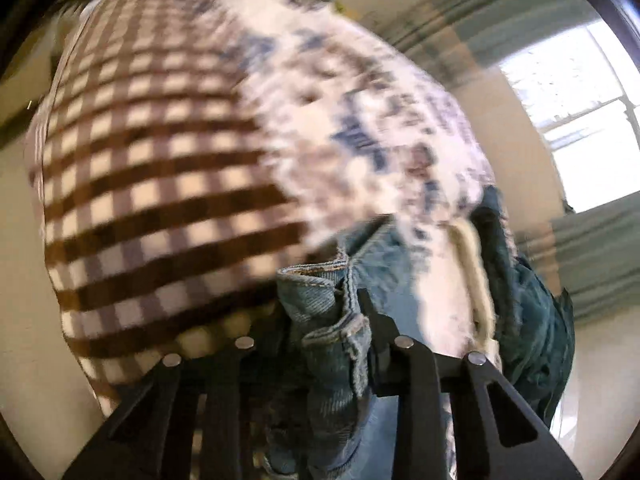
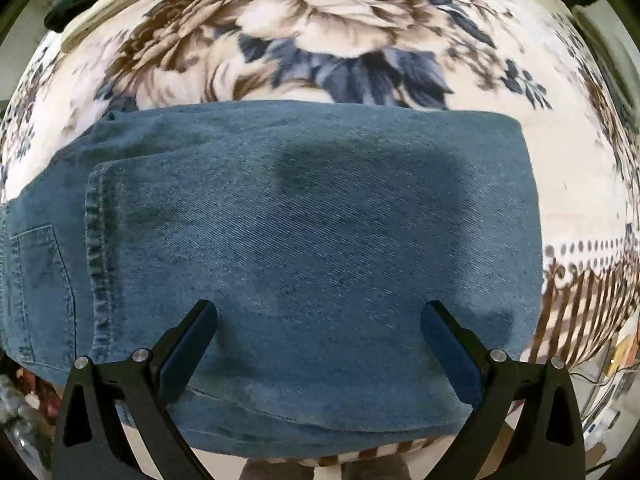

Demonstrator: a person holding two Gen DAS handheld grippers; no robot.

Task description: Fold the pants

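The blue denim pants [image 2: 312, 240] lie folded flat on a floral blanket [image 2: 328, 32] in the right wrist view, back pocket at the left. My right gripper [image 2: 320, 320] is open just above the pants, fingers spread wide and empty. In the left wrist view my left gripper [image 1: 344, 320] is shut on a bunched edge of the pants [image 1: 332, 320] with a belt loop, lifted off the blanket. The view is blurred by motion.
The blanket has a brown checked part [image 1: 152, 184] and a floral part [image 1: 380, 128]. A dark green cloth [image 1: 528, 312] hangs at the right. A window [image 1: 580, 120] and wall lie behind. Clutter shows past the blanket's right edge [image 2: 616, 360].
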